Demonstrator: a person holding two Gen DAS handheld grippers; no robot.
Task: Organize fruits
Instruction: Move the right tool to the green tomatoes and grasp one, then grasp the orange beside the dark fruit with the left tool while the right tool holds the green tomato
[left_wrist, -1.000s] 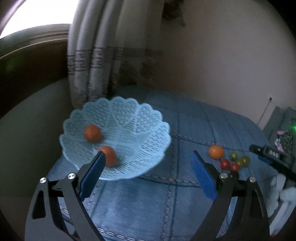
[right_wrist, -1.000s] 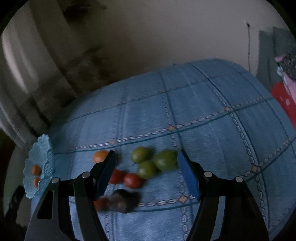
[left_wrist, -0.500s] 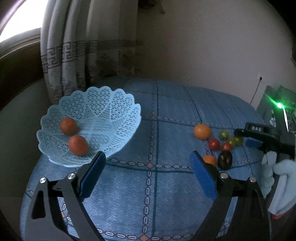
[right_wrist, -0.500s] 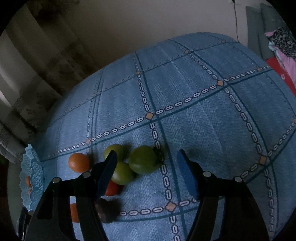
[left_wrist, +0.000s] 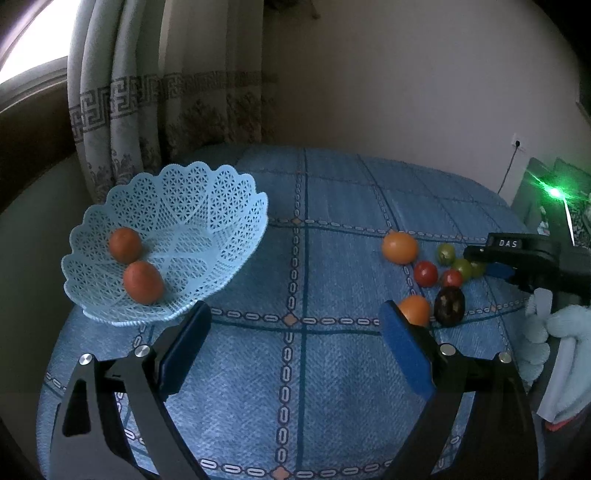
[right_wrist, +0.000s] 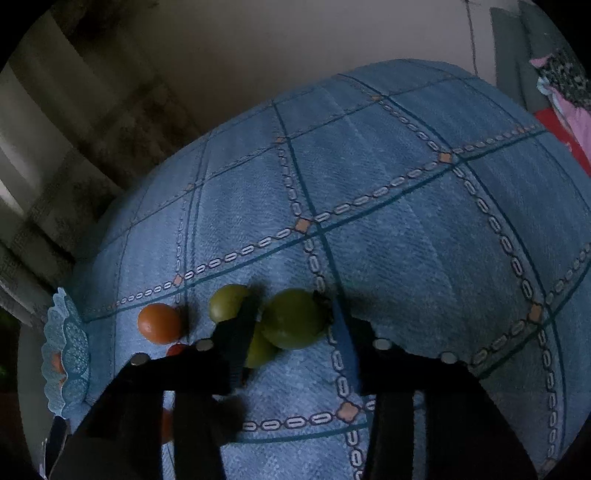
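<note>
A pale blue lattice basket (left_wrist: 207, 206) stands at the cloth's left with two orange-red fruits (left_wrist: 142, 282) in it. My left gripper (left_wrist: 295, 332) hovers open and empty over the blue cloth, between the basket and a fruit cluster. That cluster holds an orange (left_wrist: 399, 246), red tomatoes (left_wrist: 425, 273), a dark fruit (left_wrist: 448, 311) and green fruits (left_wrist: 446, 253). My right gripper (right_wrist: 293, 306) is down among them, its fingers pressed on both sides of the large green fruit (right_wrist: 291, 325), which rests on the cloth. A smaller green fruit (right_wrist: 227, 302) and an orange one (right_wrist: 159, 323) lie just left.
A checked blue cloth (left_wrist: 332, 206) covers the rounded table, whose edges drop off close to the basket (right_wrist: 66, 362). A curtain (left_wrist: 122, 122) and wall stand behind. A gloved hand (left_wrist: 554, 325) holds the right gripper (left_wrist: 480, 263). Clothing (right_wrist: 565, 96) lies at the far right.
My right gripper dropped onto the green fruits and its fingers narrowed around the large one. The left gripper swung right from the basket toward mid-table, staying open.
</note>
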